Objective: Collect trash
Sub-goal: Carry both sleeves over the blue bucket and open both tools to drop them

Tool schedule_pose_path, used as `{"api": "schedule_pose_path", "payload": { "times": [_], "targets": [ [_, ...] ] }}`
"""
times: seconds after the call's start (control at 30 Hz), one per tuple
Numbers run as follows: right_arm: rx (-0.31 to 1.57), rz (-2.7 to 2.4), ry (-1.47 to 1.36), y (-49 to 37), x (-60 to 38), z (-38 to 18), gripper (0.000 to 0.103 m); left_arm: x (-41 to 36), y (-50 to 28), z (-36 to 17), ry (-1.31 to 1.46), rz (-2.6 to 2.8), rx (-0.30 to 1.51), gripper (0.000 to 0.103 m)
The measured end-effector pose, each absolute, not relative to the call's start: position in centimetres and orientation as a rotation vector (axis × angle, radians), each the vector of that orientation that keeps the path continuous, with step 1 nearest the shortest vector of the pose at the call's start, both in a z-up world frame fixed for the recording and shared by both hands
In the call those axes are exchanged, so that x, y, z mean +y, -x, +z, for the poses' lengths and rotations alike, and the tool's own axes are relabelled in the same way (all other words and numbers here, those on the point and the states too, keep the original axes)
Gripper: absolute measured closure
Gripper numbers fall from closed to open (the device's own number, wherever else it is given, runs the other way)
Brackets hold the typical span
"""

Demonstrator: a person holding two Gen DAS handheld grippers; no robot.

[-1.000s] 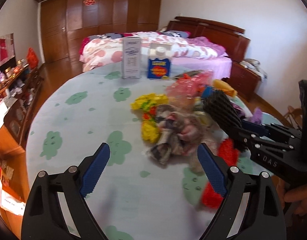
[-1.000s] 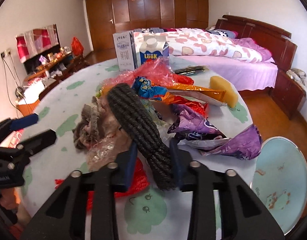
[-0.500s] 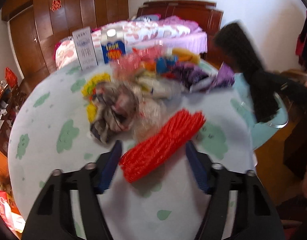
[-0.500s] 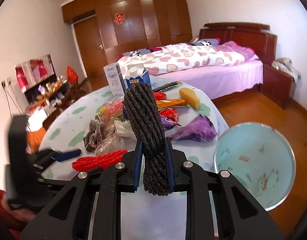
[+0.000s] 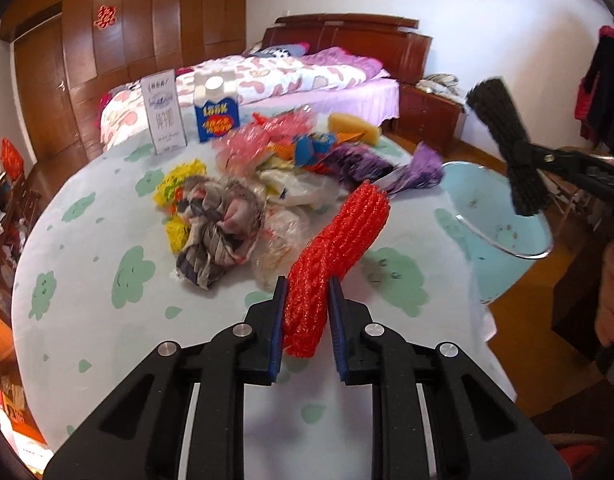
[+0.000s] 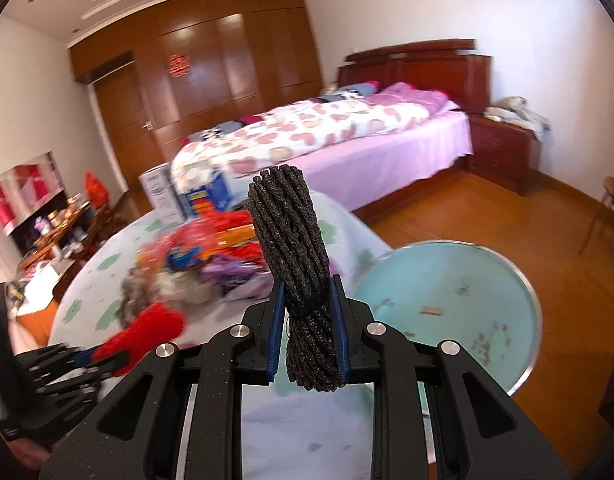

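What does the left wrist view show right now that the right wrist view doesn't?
Only the left wrist view shows the yellow sponge and the grey striped cloth sharply, plus the left tool clamped on the red rope bundle. Only the right wrist view shows the inside bottom of the blue bin and the right tool gripping the black rope bundle close up. Both show the table, both bundles, the bin and the milk carton.

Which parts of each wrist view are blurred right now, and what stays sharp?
Left wrist view: the red rope bundle in the left gripper is sharp; the far wrappers smear. Right wrist view: the black rope bundle in the right gripper is crisp; the table's trash pile is motion-blurred.
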State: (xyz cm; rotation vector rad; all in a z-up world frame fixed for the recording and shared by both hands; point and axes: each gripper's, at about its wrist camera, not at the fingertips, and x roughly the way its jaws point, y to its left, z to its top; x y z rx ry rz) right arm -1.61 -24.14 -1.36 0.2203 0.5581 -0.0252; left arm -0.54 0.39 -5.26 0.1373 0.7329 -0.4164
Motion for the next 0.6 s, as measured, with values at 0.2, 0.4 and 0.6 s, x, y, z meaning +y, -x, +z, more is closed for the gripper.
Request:
{"api": "schedule_pose_path", "payload": {
  "times": [0.2,0.4,0.6],
  "targets": [
    [0.564,-0.122,-0.252,1.7,-26.6,-2.0,0.080,0.8,2.1,-3.2,-0.118,-0.450,0.693,0.083],
    [0.586,-0.224,-0.265,1.6,-28.6,-2.5,0.079,-2.0,1.5,-0.8,-0.115,-0.504,0.638,0.083],
    [0.628,-0.296,-0.283,1.6,-30.6,-3.9,0.079,-7.1,-0.3,-0.7,-0.133,-0.565,0.627,0.083]
  ]
}}
